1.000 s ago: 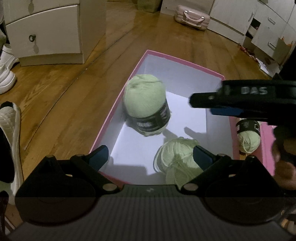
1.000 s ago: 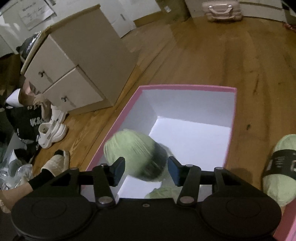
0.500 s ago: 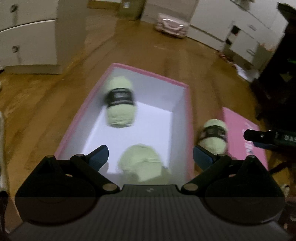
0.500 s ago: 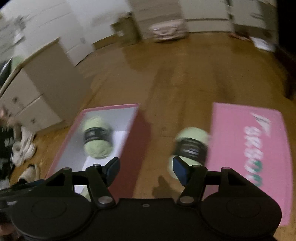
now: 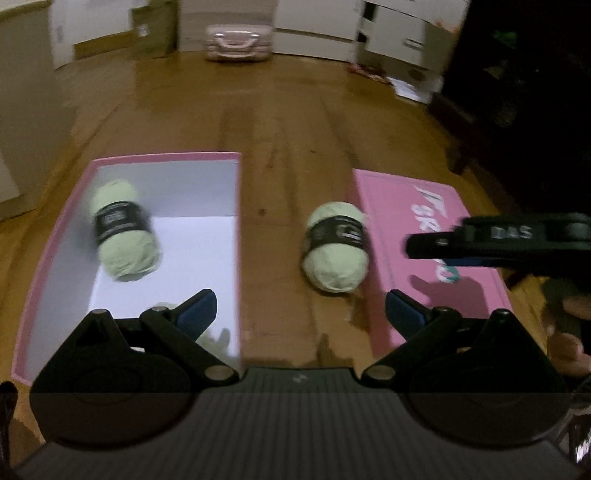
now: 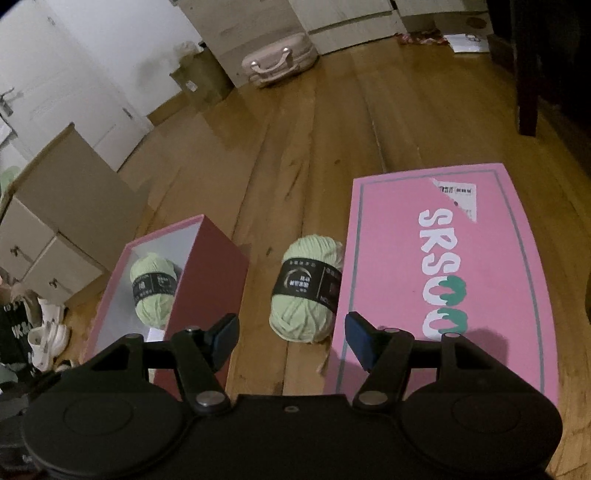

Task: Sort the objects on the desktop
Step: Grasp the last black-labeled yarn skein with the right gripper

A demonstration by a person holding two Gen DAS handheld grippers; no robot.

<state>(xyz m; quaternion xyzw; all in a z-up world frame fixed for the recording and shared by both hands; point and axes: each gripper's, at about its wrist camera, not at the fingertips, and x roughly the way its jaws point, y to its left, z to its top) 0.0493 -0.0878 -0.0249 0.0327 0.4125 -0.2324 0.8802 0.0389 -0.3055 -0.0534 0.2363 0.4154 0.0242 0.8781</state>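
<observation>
A pink box (image 5: 236,229) (image 6: 207,280) with a white inside stands open on the wood floor. A light green yarn ball with a black band (image 5: 123,236) (image 6: 153,291) lies in it; a second one (image 5: 218,341) shows partly behind my left finger. Another banded green yarn ball (image 5: 336,247) (image 6: 306,288) lies on the floor between the box and the pink lid (image 5: 417,236) (image 6: 443,280). My left gripper (image 5: 301,314) is open and empty, above the floor near that ball. My right gripper (image 6: 291,336) is open and empty, just in front of the ball; it also shows side-on over the lid in the left wrist view (image 5: 498,240).
A beige drawer cabinet (image 6: 55,221) stands left of the box, with shoes (image 6: 44,332) beside it. A small pink case (image 5: 240,40) (image 6: 280,64) and white cupboards (image 6: 351,22) stand at the far wall. A dark furniture leg (image 6: 528,74) stands at the right.
Both grippers have swung right, away from over the box, toward the yarn ball on the floor and the lid. The ball dropped in the box has come to rest on its side.
</observation>
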